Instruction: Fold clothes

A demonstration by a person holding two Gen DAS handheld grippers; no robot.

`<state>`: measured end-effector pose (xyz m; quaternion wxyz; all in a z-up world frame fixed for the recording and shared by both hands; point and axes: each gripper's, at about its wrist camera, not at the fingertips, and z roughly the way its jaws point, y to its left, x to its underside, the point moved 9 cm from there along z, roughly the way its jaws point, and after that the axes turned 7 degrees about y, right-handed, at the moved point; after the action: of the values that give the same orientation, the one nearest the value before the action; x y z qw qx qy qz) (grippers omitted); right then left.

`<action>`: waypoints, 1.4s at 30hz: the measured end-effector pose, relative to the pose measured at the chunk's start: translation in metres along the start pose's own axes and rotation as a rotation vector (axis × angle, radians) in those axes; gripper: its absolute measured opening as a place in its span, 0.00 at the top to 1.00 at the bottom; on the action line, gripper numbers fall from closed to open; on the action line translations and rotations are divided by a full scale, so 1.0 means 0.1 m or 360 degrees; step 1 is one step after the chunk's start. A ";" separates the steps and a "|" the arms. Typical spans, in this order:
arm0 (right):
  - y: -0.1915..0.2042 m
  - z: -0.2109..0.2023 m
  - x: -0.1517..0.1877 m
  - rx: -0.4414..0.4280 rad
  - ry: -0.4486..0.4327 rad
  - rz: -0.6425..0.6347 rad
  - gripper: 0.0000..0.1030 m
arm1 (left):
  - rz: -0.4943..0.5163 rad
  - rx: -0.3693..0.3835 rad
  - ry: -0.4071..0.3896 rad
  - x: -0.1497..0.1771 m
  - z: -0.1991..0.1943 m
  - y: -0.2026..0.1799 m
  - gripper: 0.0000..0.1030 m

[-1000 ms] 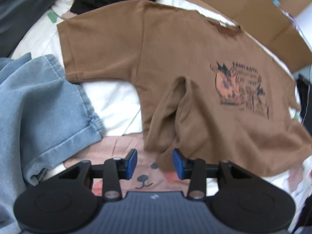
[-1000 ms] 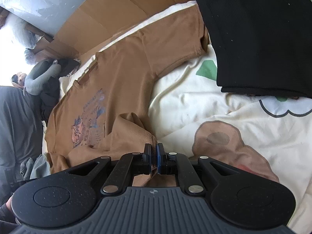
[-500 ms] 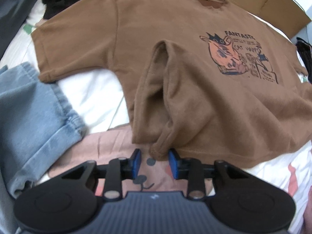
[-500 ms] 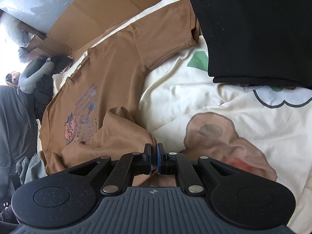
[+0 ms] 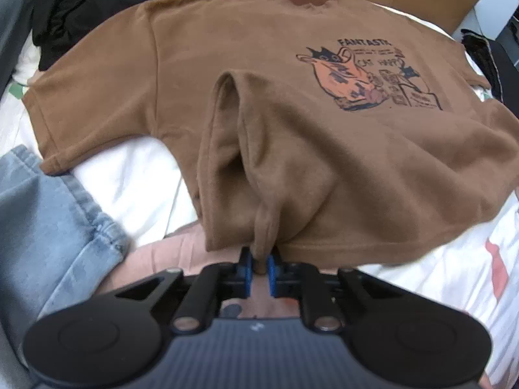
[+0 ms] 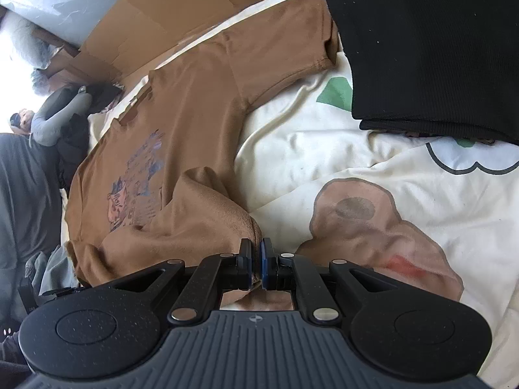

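A brown T-shirt (image 5: 275, 64) with an orange and black cat print lies front up on a printed white bedsheet (image 5: 129, 175). Near its bottom hem the cloth is bunched into a raised fold. My left gripper (image 5: 259, 259) has its jaws closing, and the blue pads pinch that bunched hem fold between them. In the right wrist view the brown T-shirt (image 6: 201, 123) stretches away to the left, and my right gripper (image 6: 256, 251) is shut on a corner of its hem.
Light blue jeans (image 5: 48, 227) lie at the left of the shirt. A folded black garment (image 6: 428, 42) rests on the sheet (image 6: 356, 175) to the right. Cardboard (image 6: 155, 16) lines the far edge. Dark clothes (image 5: 81, 9) are piled beyond the sleeve.
My left gripper came down onto the shirt's hem and rolled, and its jaws closed from wide apart onto the bunched fold. The right gripper stayed put, still pinching the hem.
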<state>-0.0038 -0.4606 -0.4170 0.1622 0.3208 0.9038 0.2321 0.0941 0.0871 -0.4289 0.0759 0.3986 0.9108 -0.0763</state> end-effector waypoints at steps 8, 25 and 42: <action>0.12 -0.23 0.14 -0.0025 0.0036 -0.0086 0.97 | -0.0141 0.0095 0.0054 0.18 -0.51 0.00 0.92; 0.42 -1.01 0.66 -0.0032 0.0194 -0.0349 0.97 | -0.0304 0.0106 0.0193 0.77 -1.66 -0.04 0.94; 0.35 -1.37 1.02 0.0100 0.0332 -0.0385 0.97 | -0.0362 0.0165 0.0298 1.09 -1.98 -0.18 0.95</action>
<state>-0.1220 -0.4131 -0.2986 0.0840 0.1885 0.9547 0.2145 -0.0074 0.1924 -0.2562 -0.0393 0.3016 0.9480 -0.0939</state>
